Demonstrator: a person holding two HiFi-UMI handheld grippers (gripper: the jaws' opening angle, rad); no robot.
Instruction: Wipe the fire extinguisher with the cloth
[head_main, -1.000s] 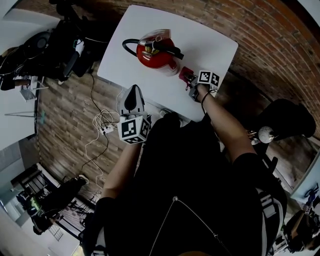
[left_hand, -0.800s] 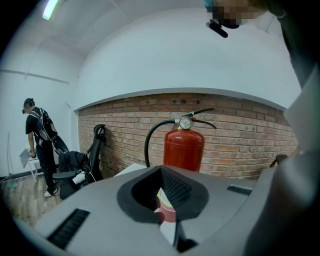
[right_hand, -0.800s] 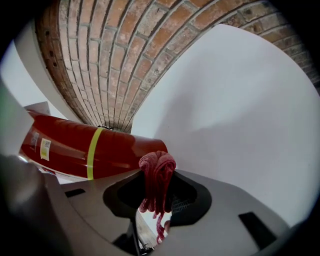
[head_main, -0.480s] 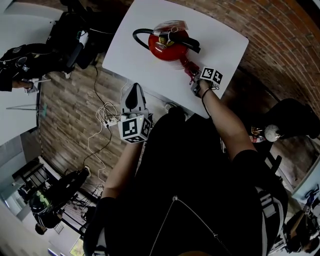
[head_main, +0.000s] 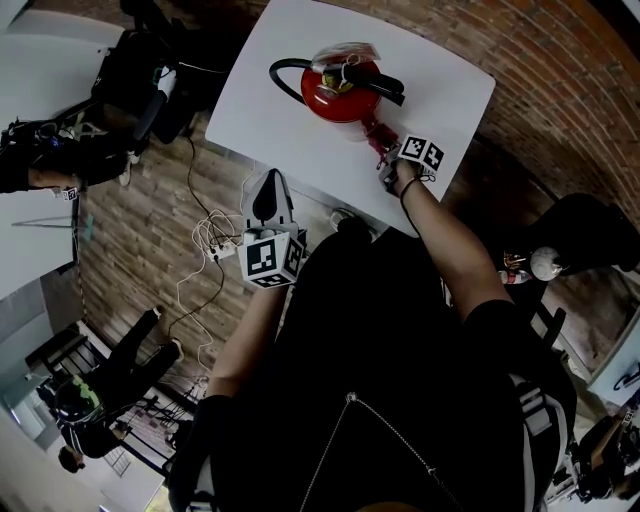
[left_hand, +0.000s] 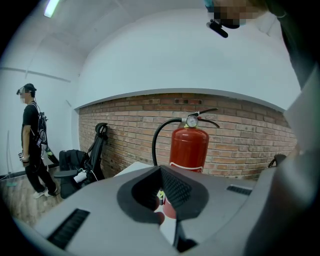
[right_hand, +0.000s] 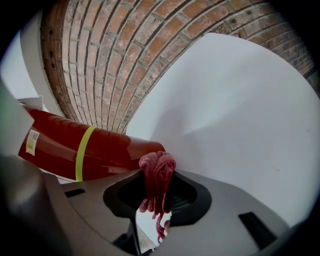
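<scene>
A red fire extinguisher (head_main: 340, 85) with a black hose and handle stands upright on the white table (head_main: 270, 110). My right gripper (head_main: 385, 158) is shut on a dark red cloth (head_main: 378, 138), which it holds beside the cylinder's lower side. In the right gripper view the bunched cloth (right_hand: 157, 172) hangs from the closed jaws (right_hand: 159, 189) right by the red cylinder (right_hand: 90, 150); I cannot tell if they touch. My left gripper (head_main: 267, 185) hangs off the table's near edge, shut and empty. In the left gripper view (left_hand: 161, 192) it faces the extinguisher (left_hand: 189, 145).
A black chair and bags (head_main: 140, 80) stand left of the table. Cables and a power strip (head_main: 215, 245) lie on the brick floor below the left gripper. A person (left_hand: 32, 140) stands at the far left. A brick wall (left_hand: 250, 145) runs behind the table.
The head view has shifted a little. My right gripper with the cloth has drawn slightly closer to the extinguisher's side. The left gripper has stayed in place.
</scene>
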